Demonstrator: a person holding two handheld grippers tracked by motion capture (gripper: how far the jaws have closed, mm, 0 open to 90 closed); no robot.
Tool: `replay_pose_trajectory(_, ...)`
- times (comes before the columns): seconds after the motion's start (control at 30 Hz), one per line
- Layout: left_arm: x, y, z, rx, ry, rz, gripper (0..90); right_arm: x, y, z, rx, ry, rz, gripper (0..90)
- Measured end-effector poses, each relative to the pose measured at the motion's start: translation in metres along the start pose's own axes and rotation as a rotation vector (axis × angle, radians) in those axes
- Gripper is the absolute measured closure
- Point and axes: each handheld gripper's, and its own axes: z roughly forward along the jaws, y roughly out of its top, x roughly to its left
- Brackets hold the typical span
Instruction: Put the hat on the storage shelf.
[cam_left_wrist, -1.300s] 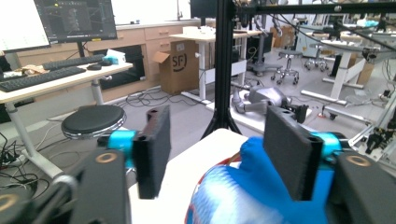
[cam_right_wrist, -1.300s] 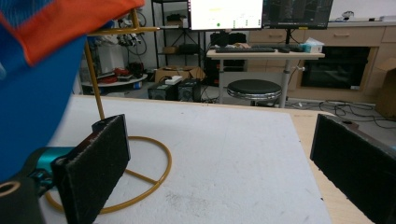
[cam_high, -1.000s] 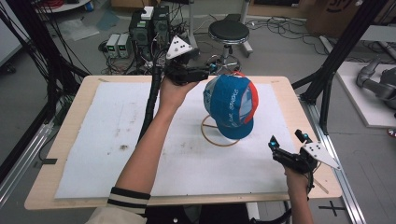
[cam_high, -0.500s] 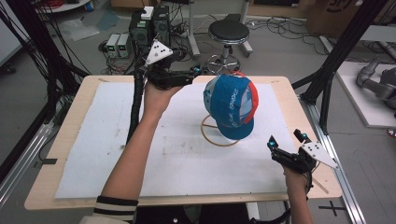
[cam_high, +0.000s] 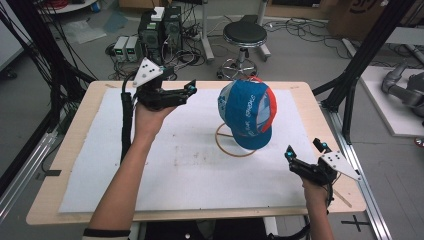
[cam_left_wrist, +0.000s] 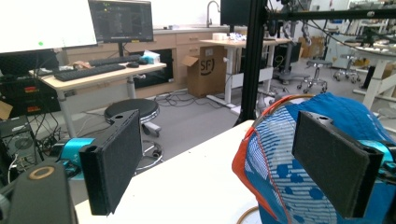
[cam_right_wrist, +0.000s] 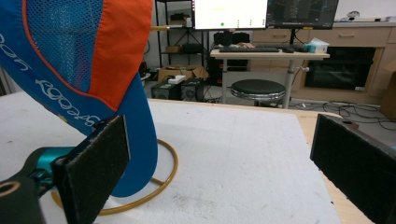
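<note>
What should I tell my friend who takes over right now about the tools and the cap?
Left tool: open, nothing between its pads, held above the table to the left of the cap; its jaws have just been opening.
Right tool: open, holding nothing, at the table's near right corner.
Cap: blue and orange, hanging on a gold wire stand in the middle of the white mat.
Done: cap sits on the stand, untouched.
Left: probably moving the tools clear.
</note>
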Motion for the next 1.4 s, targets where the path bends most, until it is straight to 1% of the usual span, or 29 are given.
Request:
replay_pose_trajectory(0.13, 0.0, -0.004, -0.018, -0.012, 0.0, 0.01, 16.6, 0.001, 0.001, 0.0, -0.008, 0.008, -0.005, 4.4)
replay_pose_trajectory(0.23, 0.001, -0.007, -0.028, -0.013, 0.007, 0.009, 16.6, 0.001, 0.001, 0.0, -0.009, 0.01, -0.007, 4.4)
replay_pose_trajectory(0.33, 0.005, -0.01, -0.041, -0.023, 0.022, 0.011, 16.6, 0.002, 0.001, 0.0, -0.012, 0.01, -0.006, 4.4)
replay_pose_trajectory(0.5, 0.014, -0.016, -0.06, -0.034, 0.051, -0.004, 16.6, 0.001, 0.002, -0.001, -0.02, 0.006, -0.006, 4.4)
replay_pose_trajectory(0.6, 0.019, -0.023, -0.068, -0.03, 0.049, -0.014, 16.6, 0.001, 0.002, -0.001, -0.021, 0.01, -0.006, 4.4)
replay_pose_trajectory(0.63, 0.021, -0.025, -0.071, -0.031, 0.058, -0.013, 16.6, 0.001, 0.002, -0.001, -0.021, 0.01, -0.008, 4.3)
replay_pose_trajectory(0.83, 0.028, -0.036, -0.091, -0.057, 0.084, -0.022, 16.6, 0.003, 0.003, 0.0, -0.027, 0.017, -0.015, 4.4)
replay_pose_trajectory(0.93, 0.032, -0.044, -0.1, -0.054, 0.105, -0.026, 16.6, 0.003, 0.003, 0.001, -0.029, 0.019, -0.021, 4.4)
replay_pose_trajectory(0.97, 0.033, -0.047, -0.103, -0.051, 0.11, -0.028, 16.6, 0.004, 0.003, 0.001, -0.025, 0.019, -0.017, 4.4)
replay_pose_trajectory(1.17, 0.039, -0.069, -0.114, -0.019, 0.129, -0.045, 16.6, 0.005, 0.003, 0.002, -0.025, 0.021, -0.019, 4.4)
replay_pose_trajectory(1.23, 0.039, -0.078, -0.118, -0.012, 0.148, -0.035, 16.6, 0.004, 0.003, 0.002, -0.025, 0.021, -0.019, 4.4)
replay_pose_trajectory(1.27, 0.04, -0.082, -0.121, -0.013, 0.152, -0.038, 16.6, 0.004, 0.003, 0.002, -0.026, 0.021, -0.019, 4.4)
replay_pose_trajectory(1.3, 0.04, -0.087, -0.123, -0.002, 0.159, -0.037, 16.6, 0.004, 0.003, 0.002, -0.025, 0.02, -0.018, 4.4)
replay_pose_trajectory(1.4, 0.042, -0.094, -0.13, 0.011, 0.174, -0.029, 16.6, 0.005, 0.003, 0.002, -0.025, 0.02, -0.023, 4.4)
